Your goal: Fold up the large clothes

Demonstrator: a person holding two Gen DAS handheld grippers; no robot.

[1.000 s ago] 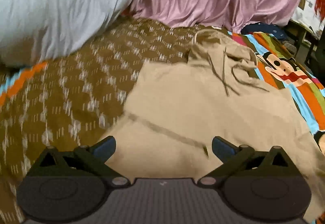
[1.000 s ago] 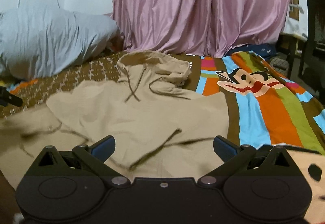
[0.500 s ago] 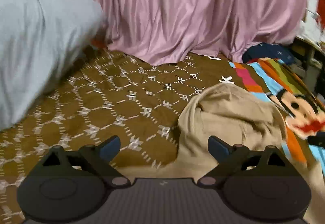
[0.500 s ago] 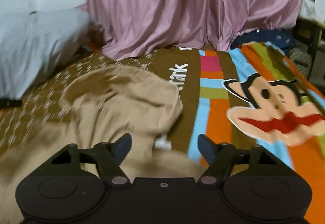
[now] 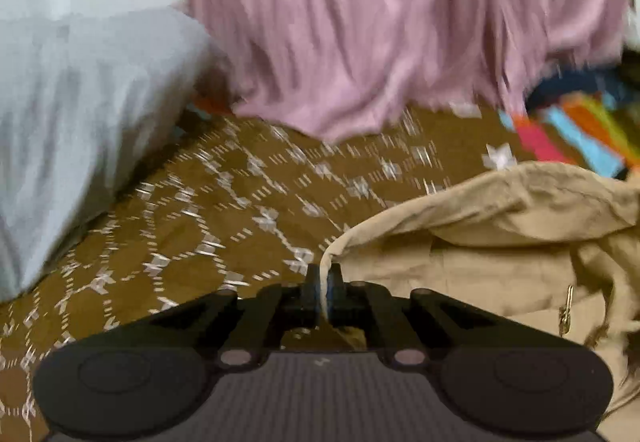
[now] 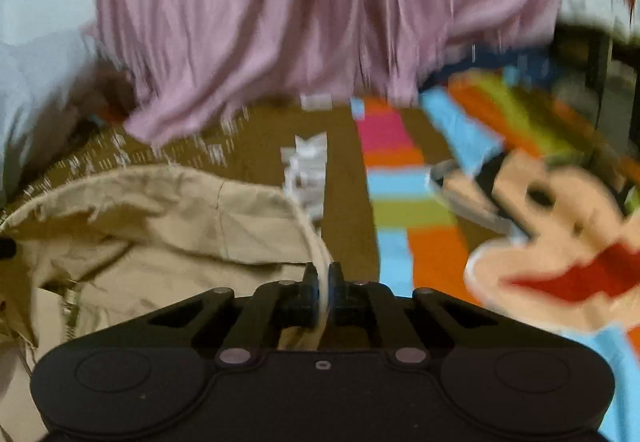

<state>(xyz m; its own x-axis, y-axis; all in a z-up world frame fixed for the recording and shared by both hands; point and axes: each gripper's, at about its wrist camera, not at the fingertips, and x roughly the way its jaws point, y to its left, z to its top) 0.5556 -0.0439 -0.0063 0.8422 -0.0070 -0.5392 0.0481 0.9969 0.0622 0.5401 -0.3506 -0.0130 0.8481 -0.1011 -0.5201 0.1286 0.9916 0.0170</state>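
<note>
A tan hoodie (image 5: 500, 254) lies on the bed, its hood end toward the curtain. My left gripper (image 5: 323, 278) is shut on the hood's left edge, with the cloth running off to the right. In the right wrist view the hoodie (image 6: 168, 226) fills the lower left, and my right gripper (image 6: 323, 276) is shut on the hood's right edge. Both views are blurred by motion.
A brown patterned bedspread (image 5: 224, 226) lies under the hoodie. A pink curtain (image 5: 380, 25) hangs behind. A pale pillow (image 5: 68, 113) sits at the left. A striped cartoon-monkey blanket (image 6: 540, 226) covers the bed's right side.
Both grippers moved forward from the hoodie's body to its hood and closed on the hood's left and right edges. They were open in the earlier frames.
</note>
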